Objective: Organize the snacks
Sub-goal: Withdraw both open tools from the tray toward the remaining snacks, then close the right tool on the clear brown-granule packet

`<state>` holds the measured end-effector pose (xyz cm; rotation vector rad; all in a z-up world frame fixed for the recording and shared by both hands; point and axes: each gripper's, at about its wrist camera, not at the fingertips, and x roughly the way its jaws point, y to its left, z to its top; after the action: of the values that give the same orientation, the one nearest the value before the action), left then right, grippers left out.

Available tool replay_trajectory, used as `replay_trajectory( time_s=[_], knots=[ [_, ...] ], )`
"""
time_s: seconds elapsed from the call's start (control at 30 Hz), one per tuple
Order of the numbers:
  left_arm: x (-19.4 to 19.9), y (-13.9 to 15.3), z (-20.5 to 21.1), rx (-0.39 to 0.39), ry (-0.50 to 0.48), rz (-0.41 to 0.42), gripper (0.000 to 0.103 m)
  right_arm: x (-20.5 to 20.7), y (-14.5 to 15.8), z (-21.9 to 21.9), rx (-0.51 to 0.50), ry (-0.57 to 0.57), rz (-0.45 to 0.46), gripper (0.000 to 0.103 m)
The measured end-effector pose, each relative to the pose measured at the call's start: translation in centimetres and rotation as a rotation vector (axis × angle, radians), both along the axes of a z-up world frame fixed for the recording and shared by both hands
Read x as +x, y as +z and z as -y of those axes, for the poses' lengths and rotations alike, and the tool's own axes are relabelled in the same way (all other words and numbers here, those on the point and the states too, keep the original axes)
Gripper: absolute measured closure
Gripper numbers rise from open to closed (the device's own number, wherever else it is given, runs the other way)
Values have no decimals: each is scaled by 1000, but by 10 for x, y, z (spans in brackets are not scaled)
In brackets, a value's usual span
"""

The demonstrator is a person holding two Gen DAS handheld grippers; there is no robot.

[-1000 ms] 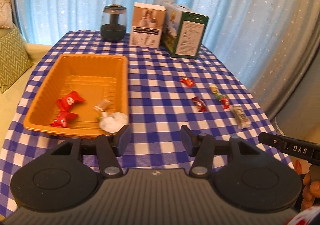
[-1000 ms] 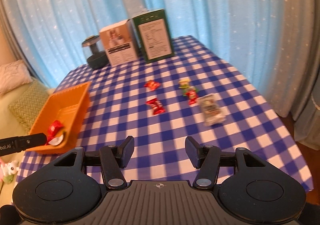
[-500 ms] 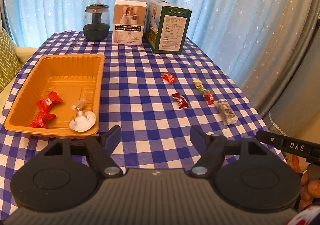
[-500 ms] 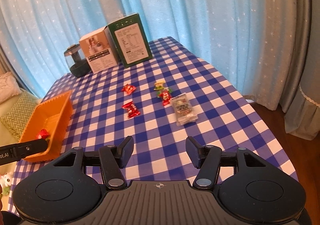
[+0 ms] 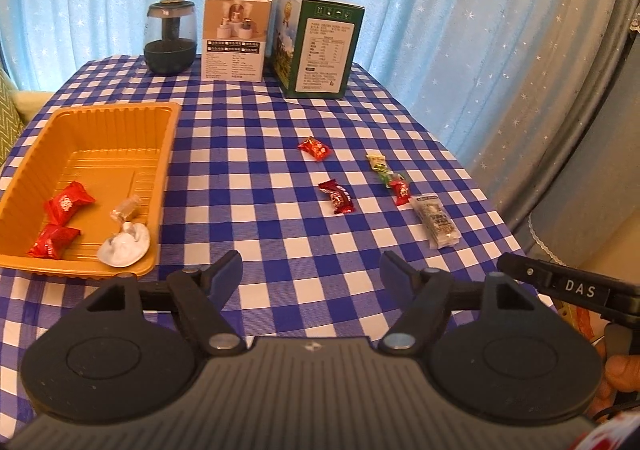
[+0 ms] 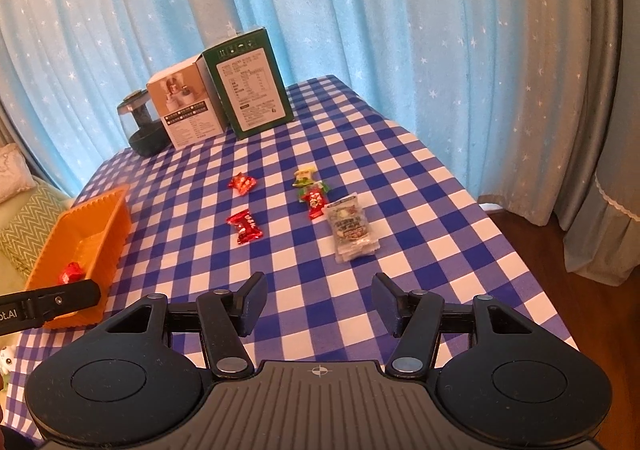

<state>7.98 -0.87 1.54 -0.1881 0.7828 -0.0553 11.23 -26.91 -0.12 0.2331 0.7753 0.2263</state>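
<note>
An orange tray sits at the table's left and holds two red candies, a small clear-wrapped sweet and a white piece. On the cloth lie two red candies, a green and red wrapped pair and a clear snack packet. My left gripper is open and empty, above the near table edge. My right gripper is open and empty, short of the packet.
A dark glass jar, a white box and a green box stand at the table's far end before blue curtains. A sofa with cushions is at the left. The wooden floor shows past the table's right edge.
Both grippers have pulled back and risen from the table. The left one has swung right, away from the tray, and its jaws have opened wider.
</note>
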Motion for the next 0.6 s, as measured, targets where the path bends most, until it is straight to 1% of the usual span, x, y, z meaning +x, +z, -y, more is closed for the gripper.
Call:
replay_trajectory(
  time_s=[0.3,0.6],
  knots=[
    [19,-13,11,8,-17,-20,23,24,-13,4,-29,10,-8,45],
    [47,-30,17,21,-8,-39,22,57,-30,3,-67,44,-24,45]
  ],
)
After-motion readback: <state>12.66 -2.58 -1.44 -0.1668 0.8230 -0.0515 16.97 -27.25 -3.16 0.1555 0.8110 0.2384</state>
